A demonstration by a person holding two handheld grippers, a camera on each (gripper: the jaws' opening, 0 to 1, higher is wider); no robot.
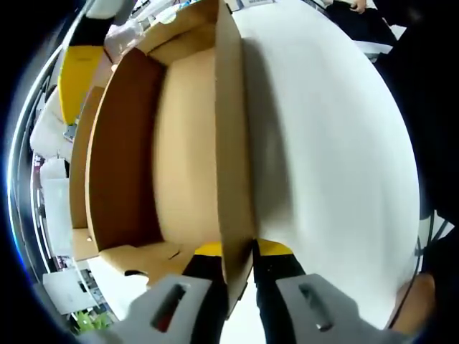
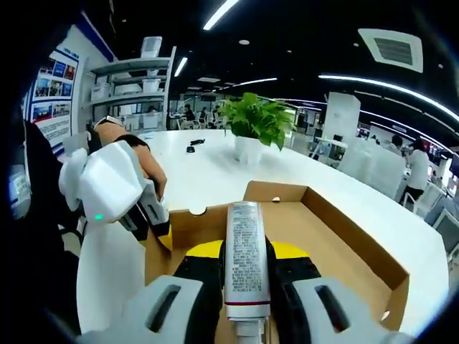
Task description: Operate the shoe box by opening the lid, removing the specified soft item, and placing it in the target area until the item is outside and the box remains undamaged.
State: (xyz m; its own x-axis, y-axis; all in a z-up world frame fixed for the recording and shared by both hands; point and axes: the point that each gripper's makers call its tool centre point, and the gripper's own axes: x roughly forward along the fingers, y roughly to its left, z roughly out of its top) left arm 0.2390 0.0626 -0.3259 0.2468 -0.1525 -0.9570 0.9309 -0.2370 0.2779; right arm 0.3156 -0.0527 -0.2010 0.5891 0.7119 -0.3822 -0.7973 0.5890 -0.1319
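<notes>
Two grippers at an open box, one clamping its wall, one holding a tube

Two grippers work at an open cardboard shoe box (image 1: pixel 179 143) that sits on a white bench (image 1: pixel 330 158). In the left gripper view, the left gripper (image 1: pixel 237 261) has its black, yellow-tipped jaws closed on the edge of the box's side wall, one jaw inside the box and one outside. The floor of the box beyond looks bare, brown and evenly lit.

In the right gripper view, the right gripper (image 2: pixel 245 269) holds a white tube (image 2: pixel 246 258) with small print on it, pinched between its jaws. The tube runs lengthwise along the jaws, its far end pointing over the box (image 2: pixel 344 236), and it sits above the open interior. At the left of this view, the left gripper (image 2: pixel 147 215) grips the near-left wall of the box, with a person's hand (image 2: pixel 136 154) behind it. Farther along the bench stands a potted plant (image 2: pixel 254 125) in a white pot, well apart from the box. Shelves (image 2: pixel 133 93) stand against the back-left wall.
</notes>
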